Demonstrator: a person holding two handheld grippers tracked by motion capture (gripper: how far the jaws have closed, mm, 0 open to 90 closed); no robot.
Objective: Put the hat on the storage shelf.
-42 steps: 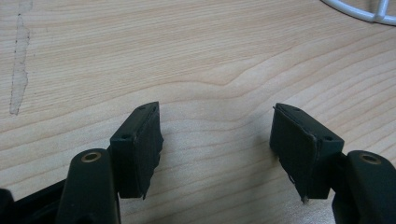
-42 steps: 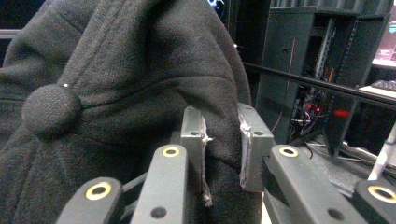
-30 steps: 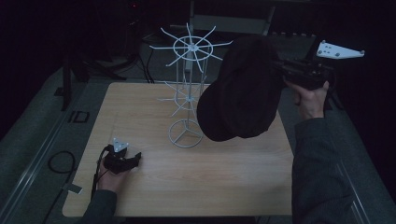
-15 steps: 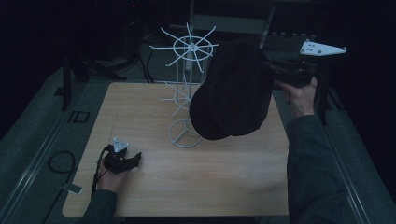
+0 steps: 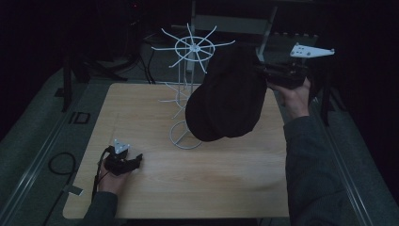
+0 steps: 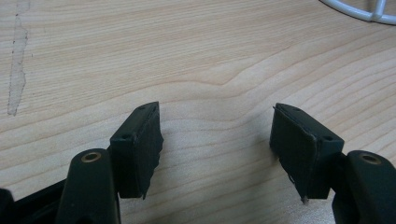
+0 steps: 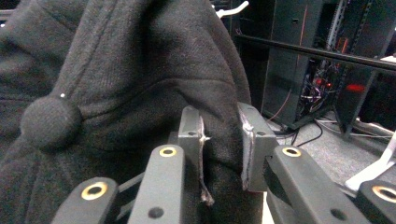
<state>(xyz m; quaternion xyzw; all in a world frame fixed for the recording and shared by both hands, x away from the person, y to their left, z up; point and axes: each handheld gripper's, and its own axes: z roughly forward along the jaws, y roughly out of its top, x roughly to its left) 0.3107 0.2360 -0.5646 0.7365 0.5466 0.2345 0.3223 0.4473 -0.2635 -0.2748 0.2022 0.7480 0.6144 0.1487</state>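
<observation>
A black knit cap point(image 5: 228, 101) with a button on its crown point(image 7: 46, 122) hangs in the air beside the top spokes of a white wire rack point(image 5: 193, 47). My right gripper point(image 5: 259, 70) comes in from the right and is shut on a fold of the cap's edge point(image 7: 223, 126). Its jaws have just eased apart a little, with the fold still between the pads. The cap hides the rack's right spokes. My left gripper point(image 5: 135, 160) rests on the wooden table point(image 5: 211, 183) at the front left, open point(image 6: 217, 135) with bare wood between its pads.
The rack's ring base point(image 5: 186, 136) stands mid-table, and its rim shows in the left gripper view point(image 6: 359, 10). A strip of tape point(image 6: 16, 60) marks the wood. Dark equipment racks and cables point(image 7: 322, 70) stand behind the table.
My right hand has carried the cap leftward and slightly lower, closer to the rack's top spokes. The left gripper has stayed put on the table.
</observation>
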